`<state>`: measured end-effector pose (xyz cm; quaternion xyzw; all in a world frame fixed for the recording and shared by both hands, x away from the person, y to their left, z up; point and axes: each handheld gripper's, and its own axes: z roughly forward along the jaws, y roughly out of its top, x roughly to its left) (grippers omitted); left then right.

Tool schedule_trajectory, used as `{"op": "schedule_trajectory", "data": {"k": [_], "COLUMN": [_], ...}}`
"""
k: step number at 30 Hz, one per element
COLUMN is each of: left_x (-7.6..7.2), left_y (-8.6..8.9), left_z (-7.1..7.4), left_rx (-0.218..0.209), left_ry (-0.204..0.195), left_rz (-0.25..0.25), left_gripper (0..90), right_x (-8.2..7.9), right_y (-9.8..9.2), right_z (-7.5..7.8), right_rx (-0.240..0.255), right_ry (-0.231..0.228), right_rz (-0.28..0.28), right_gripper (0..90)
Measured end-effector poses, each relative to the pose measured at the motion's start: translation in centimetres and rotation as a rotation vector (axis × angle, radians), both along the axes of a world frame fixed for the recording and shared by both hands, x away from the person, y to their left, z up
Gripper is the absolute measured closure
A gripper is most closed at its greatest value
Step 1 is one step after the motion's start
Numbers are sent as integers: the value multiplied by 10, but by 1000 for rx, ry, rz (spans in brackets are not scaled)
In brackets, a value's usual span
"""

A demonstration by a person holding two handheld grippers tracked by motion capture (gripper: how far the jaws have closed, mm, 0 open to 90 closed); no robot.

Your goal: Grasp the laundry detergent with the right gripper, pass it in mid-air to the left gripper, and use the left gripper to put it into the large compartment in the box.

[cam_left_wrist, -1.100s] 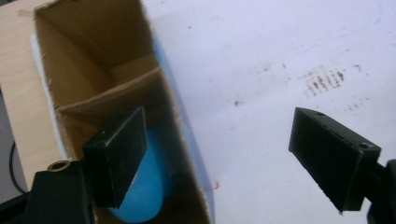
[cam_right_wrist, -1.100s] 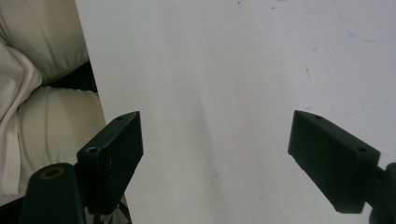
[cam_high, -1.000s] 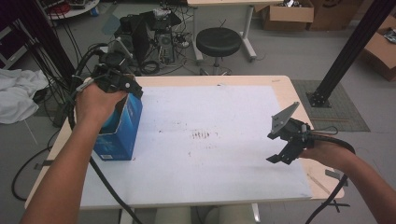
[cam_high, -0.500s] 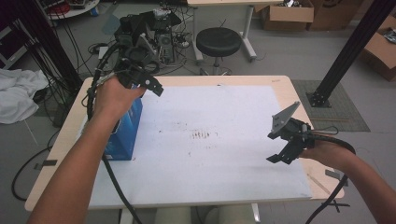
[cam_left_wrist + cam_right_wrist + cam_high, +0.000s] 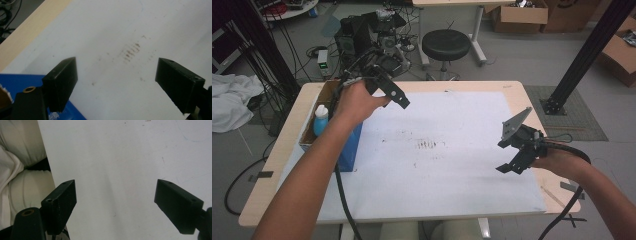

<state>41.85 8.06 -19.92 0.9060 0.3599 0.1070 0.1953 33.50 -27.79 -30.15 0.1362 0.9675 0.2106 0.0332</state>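
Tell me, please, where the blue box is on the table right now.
In the high view the blue box stands at the table's left edge, under the person's left forearm, with a white-capped bottle inside it.

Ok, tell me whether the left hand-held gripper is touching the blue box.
Apart. In the left gripper view the left hand-held gripper has open jaws with bare white table cover between them, and the blue box lies below, behind the jaw tips. The high view shows it lifted above the box.

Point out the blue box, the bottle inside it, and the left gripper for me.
blue box [image 5: 349, 150]: high view, blue side wall.
bottle [image 5: 320, 121]: high view, blue body.
left gripper [image 5: 398, 96]: high view, between the open jaw tips.
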Motion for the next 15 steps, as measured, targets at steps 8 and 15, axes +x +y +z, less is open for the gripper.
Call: {"op": "schedule_trajectory", "data": {"k": [8, 15], "left_x": [14, 21], "left_y": [-22, -39], "left_z": [-8, -10], "left_rx": [32, 26], "left_ry": [-7, 0], "left_rz": [-110, -192], "left_gripper": [193, 195], "right_x": [5, 7], "right_y": [3, 6], "right_z": [0, 3], "right_rx": [1, -1], "right_ry": [4, 4], "right_rz": [-1, 3], "right_gripper": [177, 177]}}
